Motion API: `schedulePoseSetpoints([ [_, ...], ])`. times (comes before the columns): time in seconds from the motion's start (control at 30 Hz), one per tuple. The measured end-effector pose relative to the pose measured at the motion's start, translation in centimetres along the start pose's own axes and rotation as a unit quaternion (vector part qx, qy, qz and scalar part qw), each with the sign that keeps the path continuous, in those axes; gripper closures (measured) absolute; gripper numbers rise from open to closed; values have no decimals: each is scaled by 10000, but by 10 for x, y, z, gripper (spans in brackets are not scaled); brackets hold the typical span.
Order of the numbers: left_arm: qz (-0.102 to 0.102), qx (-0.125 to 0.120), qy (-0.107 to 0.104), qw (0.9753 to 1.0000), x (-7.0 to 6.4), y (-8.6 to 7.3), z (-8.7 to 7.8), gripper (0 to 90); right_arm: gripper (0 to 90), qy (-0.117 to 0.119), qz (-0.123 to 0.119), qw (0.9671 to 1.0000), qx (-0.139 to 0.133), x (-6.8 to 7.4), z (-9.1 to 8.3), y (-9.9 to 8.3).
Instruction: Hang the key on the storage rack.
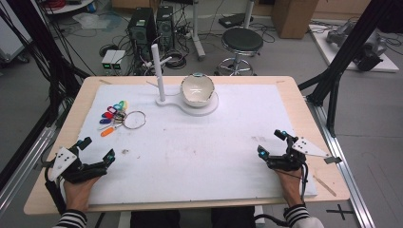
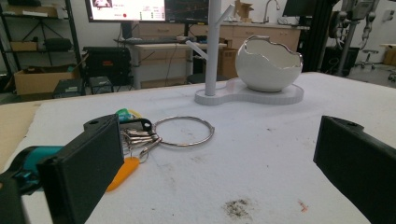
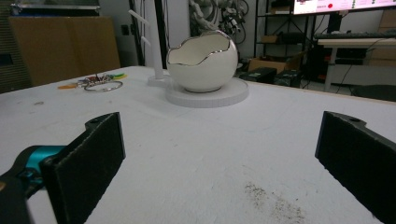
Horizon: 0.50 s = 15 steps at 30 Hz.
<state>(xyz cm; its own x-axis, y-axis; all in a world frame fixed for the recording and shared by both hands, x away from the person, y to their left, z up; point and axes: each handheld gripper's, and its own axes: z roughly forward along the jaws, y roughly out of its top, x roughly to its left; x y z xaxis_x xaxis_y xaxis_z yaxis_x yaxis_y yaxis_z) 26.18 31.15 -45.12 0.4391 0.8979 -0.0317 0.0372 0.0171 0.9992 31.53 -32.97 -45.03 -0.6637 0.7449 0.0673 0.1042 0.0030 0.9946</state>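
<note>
The keys (image 1: 113,118) lie on the mat (image 1: 199,152) at the left, touching a ring (image 1: 134,119) on their right. The stand (image 1: 187,102) sits at the back of the bench (image 1: 43,190). A post (image 1: 158,73) rises on its left end, and a bowl (image 1: 197,89) sits on its right end.

- In the left gripper view the near jaw covers the left part of the key bunch (image 2: 135,137), so the coloured tags cannot be counted there.
- The white peg stand (image 2: 213,49) runs off the top edge of that view.
- In the right gripper view the key bunch (image 3: 95,79) is too small and blurred to tell apart.
- In the high view both forearms are cut off by the bottom edge.
- The egg-shaped bowl (image 1: 197,89) hides its own base.
</note>
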Motion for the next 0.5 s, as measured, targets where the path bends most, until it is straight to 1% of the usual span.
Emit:
schedulePoseSetpoints([
  [0.2,-9,3,19,10000,0,0,0,20,10,1,-46,10000,-12,0,0,0],
  [0.3,31,12,4,10000,0,0,0,20,9,-4,0,10000,-5,0,0,0],
  [0.37,28,18,4,10000,0,0,0,20,9,-2,-15,10000,-11,0,0,0],
  [0.5,-75,6,0,10000,2,0,0,20,10,-33,-36,10000,9,1,0,0],
])
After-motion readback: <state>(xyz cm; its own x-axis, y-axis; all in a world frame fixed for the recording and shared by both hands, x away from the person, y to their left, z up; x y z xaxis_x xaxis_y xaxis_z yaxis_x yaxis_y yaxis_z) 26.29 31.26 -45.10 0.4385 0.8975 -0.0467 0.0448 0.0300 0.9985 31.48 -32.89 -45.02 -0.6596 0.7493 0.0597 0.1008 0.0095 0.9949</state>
